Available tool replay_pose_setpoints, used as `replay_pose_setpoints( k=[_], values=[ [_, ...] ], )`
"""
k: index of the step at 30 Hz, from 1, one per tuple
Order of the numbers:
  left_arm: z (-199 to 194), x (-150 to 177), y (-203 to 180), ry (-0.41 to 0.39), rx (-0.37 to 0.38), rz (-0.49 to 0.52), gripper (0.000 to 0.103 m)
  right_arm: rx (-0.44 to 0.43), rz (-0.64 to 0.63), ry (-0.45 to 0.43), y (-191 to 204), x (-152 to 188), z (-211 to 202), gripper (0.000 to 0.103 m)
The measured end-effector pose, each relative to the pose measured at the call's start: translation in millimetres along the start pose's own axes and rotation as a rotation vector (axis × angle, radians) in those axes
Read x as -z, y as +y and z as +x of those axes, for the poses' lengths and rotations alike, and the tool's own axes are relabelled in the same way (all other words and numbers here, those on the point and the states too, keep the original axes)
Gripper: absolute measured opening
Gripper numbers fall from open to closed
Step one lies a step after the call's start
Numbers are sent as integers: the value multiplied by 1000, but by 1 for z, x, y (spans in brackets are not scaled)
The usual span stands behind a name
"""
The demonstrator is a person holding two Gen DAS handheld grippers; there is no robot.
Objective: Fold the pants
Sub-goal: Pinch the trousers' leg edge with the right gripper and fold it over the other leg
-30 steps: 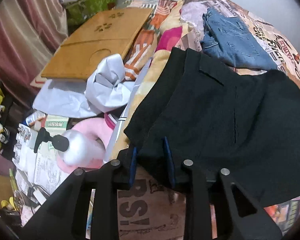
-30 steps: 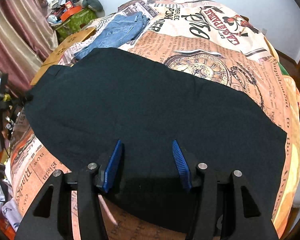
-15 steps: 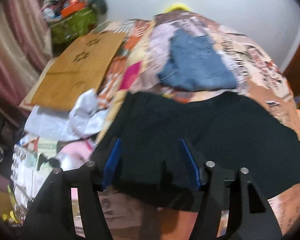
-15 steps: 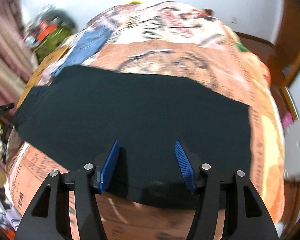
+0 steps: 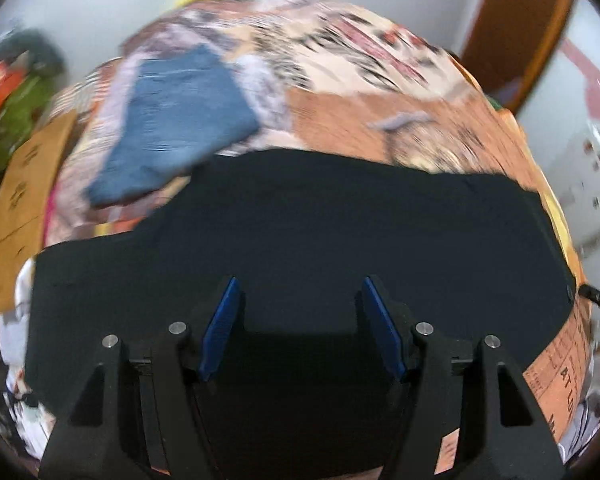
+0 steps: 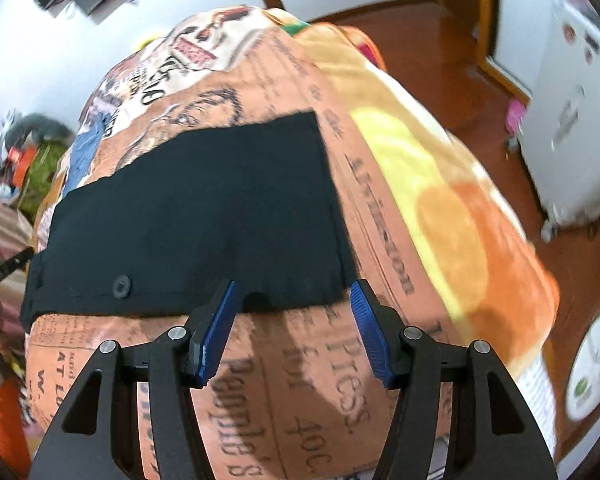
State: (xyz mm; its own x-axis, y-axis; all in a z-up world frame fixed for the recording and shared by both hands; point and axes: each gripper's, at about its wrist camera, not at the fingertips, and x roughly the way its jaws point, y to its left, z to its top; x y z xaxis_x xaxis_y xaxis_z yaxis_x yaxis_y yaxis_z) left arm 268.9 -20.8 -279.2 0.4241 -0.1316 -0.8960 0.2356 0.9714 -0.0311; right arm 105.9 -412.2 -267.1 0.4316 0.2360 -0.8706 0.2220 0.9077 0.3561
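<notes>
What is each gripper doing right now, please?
Left gripper: open, holding nothing, above the black pants.
Right gripper: open, holding nothing, at the pants' edge.

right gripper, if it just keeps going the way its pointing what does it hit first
Most likely the near edge of the black pants, which lies just ahead between the open fingers of the right gripper, with the printed bedspread beneath. Depth is hard to judge here.
</notes>
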Motion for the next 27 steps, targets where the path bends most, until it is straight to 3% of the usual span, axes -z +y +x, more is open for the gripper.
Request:
replay_pose_setpoints(
  k=[3, 7, 16, 21, 27],
  values=[
    [16, 0, -29, 37, 13, 73, 63, -15, 60, 2, -11, 4, 8, 55],
    [19, 1, -56, 21, -3, 143, 74, -30, 79, -22, -18, -1, 13, 55],
    [32, -7, -67, 35, 12, 133, 87, -60, 15, -43, -12, -7, 33, 54],
    [34, -9, -67, 37, 11, 129, 89, -58, 14, -65, -12, -11, 35, 26],
    [32, -8, -67, 41, 11, 122, 89, -64, 13, -92, -8, -12, 26, 14]
  ],
)
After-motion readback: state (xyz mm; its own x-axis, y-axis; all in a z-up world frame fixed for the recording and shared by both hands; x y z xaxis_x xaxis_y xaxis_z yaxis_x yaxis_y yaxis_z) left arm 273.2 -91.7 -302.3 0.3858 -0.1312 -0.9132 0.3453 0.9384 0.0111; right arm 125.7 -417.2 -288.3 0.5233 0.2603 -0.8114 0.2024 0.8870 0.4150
